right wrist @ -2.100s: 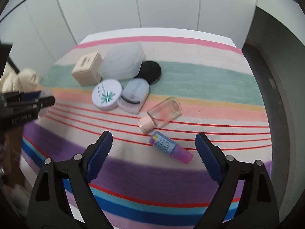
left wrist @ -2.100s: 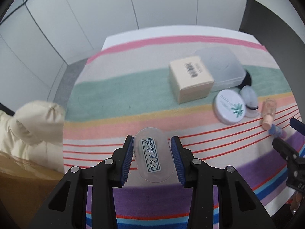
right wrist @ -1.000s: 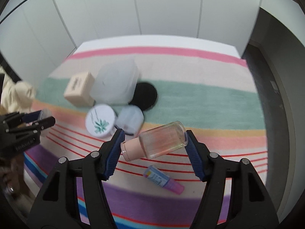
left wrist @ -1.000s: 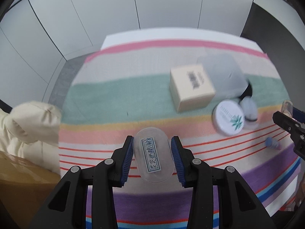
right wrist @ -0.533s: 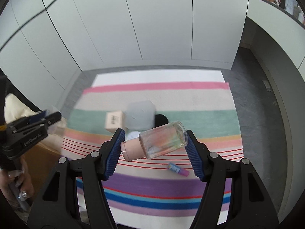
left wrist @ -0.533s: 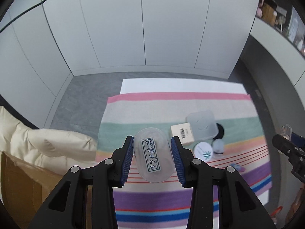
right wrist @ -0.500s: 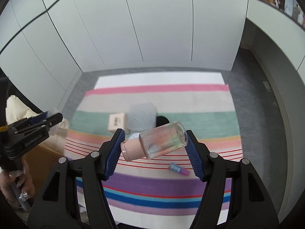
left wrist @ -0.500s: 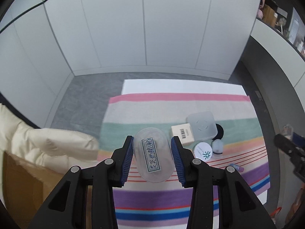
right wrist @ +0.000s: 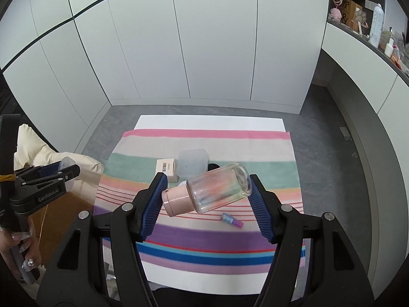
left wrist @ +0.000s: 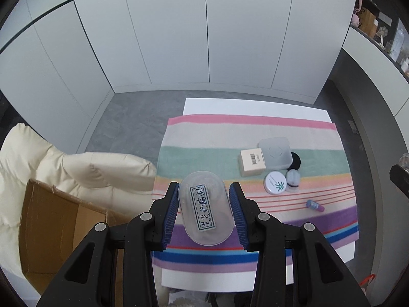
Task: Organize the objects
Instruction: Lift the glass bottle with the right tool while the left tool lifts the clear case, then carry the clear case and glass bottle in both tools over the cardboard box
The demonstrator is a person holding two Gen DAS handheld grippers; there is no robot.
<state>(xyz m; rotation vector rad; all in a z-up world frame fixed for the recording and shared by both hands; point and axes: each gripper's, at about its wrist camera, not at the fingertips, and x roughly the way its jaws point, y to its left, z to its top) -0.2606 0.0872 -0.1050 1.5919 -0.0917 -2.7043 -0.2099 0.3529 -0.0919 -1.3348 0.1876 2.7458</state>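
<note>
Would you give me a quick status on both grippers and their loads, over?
Left gripper shut on clear oval case. Right gripper shut on glass bottle, pink cap leftward. Both high above striped cloth. Nothing in the way.

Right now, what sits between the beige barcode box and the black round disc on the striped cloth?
The translucent lidded container, flat on the striped cloth. It touches the beige barcode box and overlaps the black round disc. Clearest in the left wrist view.

Oval case [left wrist: 206,209]: clear glossy plastic, paper label. Bottle [right wrist: 219,187]: clear glass-like body, matt pink plastic cap. Gripper pads [left wrist: 171,216]: ribbed blue rubber on matt black plastic arms. Striped cloth [left wrist: 209,138]: woven, matt. Lidded box [left wrist: 275,152]: frosted plastic. Carton [left wrist: 51,227]: rough brown cardboard. Beige box [left wrist: 251,162]: matt card.
</note>
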